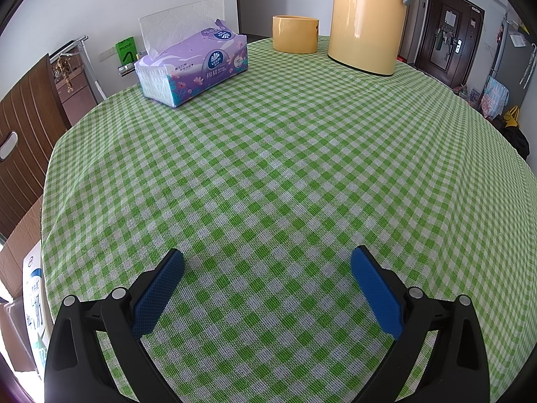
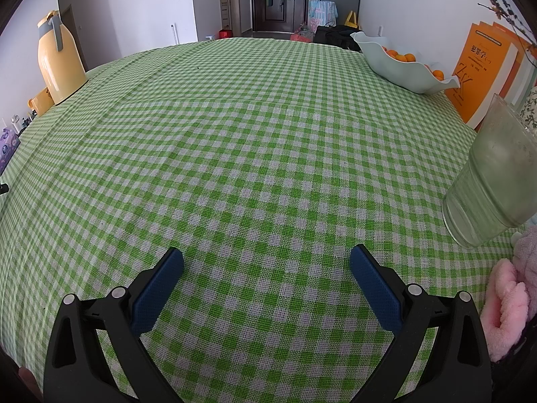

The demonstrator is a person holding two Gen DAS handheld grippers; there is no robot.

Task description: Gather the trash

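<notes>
My left gripper (image 1: 266, 258) stands open low over the green checked tablecloth (image 1: 285, 154), with nothing between its blue pads. My right gripper (image 2: 266, 258) is open as well, over the same cloth (image 2: 251, 141), and holds nothing. No loose scrap of trash shows on the cloth in either view. A purple tissue pack (image 1: 193, 67) with a white tissue sticking up lies at the far left in the left wrist view, well ahead of the left gripper.
A yellow thermos (image 1: 367, 16) and a yellow cup (image 1: 295, 33) stand at the far edge. To the right are a pale bowl of oranges (image 2: 402, 63), orange books (image 2: 483, 74), a cloudy plastic cup (image 2: 493, 174) and a pink plush item (image 2: 510, 305). A cardboard box (image 1: 23, 268) sits beside the table.
</notes>
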